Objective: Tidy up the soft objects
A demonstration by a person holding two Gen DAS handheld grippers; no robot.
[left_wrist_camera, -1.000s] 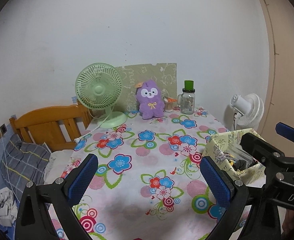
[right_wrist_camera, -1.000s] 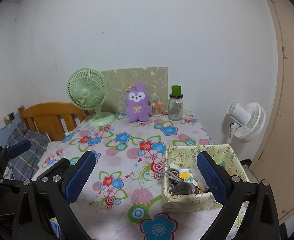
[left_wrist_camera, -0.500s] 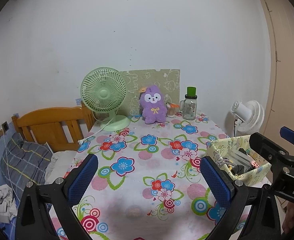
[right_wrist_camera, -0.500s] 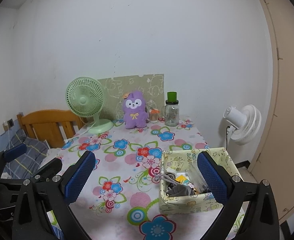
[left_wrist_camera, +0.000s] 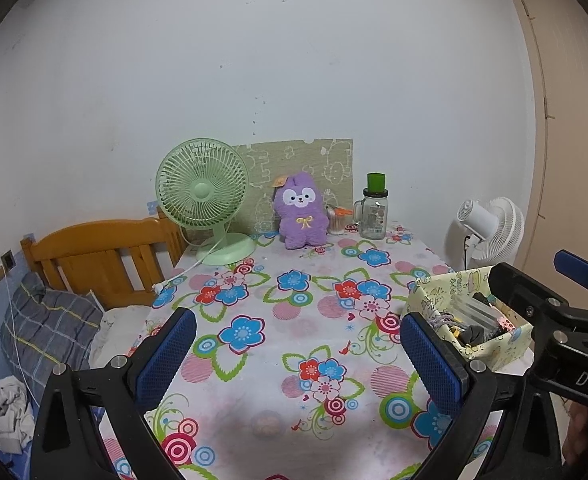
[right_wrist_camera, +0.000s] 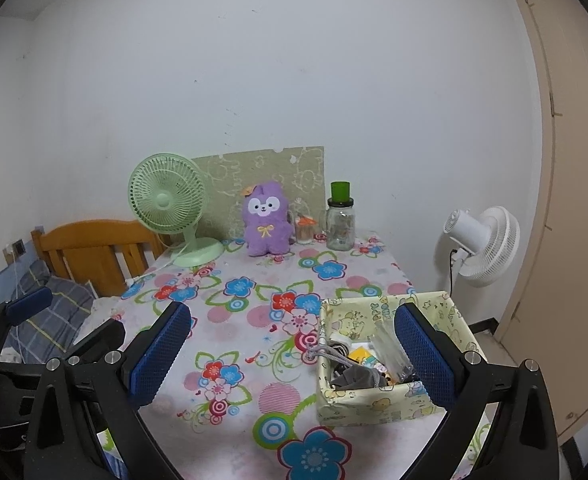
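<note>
A purple plush toy sits upright at the back of the flowered table, against a green board; it also shows in the right wrist view. A yellow fabric box holding small items stands at the table's right front; it shows in the left wrist view too. My left gripper is open and empty above the near table edge. My right gripper is open and empty, its right finger over the box.
A green desk fan stands back left, a glass jar with a green lid back right beside a small cup. A white floor fan stands right of the table. A wooden headboard and pillow are left.
Both grippers have drawn back and risen slightly; the table and its objects look smaller and lower in view. Both stay open and empty.
</note>
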